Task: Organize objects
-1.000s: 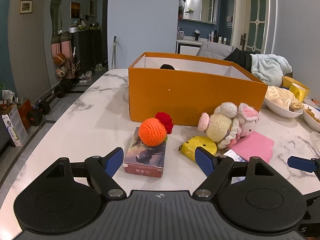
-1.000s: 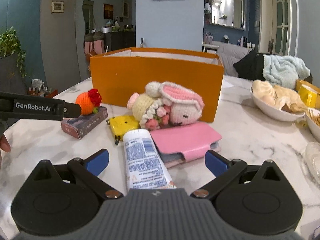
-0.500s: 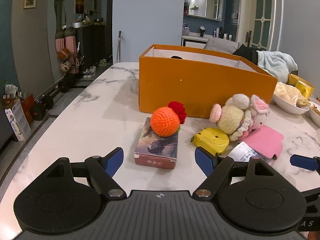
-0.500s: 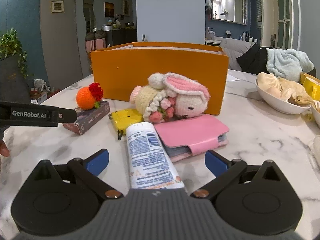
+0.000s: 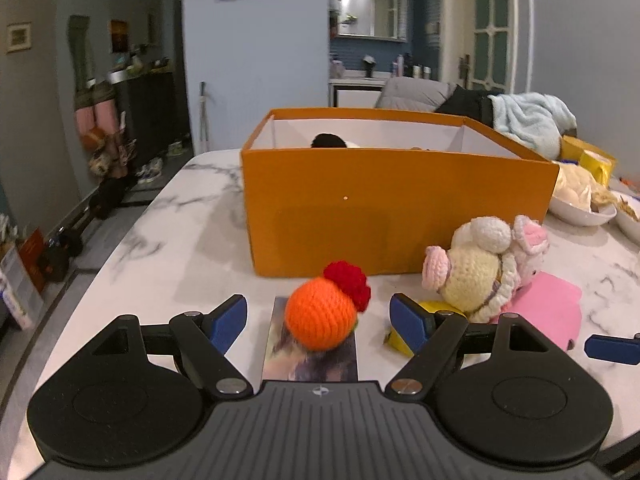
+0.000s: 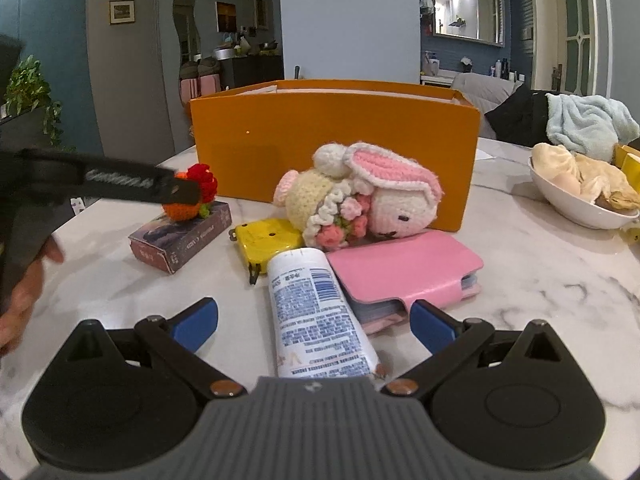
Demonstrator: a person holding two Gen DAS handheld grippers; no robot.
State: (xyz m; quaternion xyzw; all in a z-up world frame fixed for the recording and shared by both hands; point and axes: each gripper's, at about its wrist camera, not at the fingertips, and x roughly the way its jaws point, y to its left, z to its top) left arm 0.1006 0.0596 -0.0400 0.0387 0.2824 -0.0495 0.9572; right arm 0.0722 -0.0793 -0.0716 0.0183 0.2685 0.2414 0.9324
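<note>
An orange crochet ball with a red tuft sits on a small card box, straight between the open jaws of my left gripper. Behind stands the open orange box with a dark item inside. A crochet bunny doll, a yellow tape measure, a pink wallet and a white tube lie in front of the box. My right gripper is open with the tube between its jaws. The left gripper reaches over the ball in the right wrist view.
A white bowl of food stands at the right, with a yellow cup and a light blue towel behind it. The marble table ends at the left, with floor and dumbbells below.
My left gripper has moved forward and down so the orange ball now lies between its jaws. My right gripper has edged closer to the tube.
</note>
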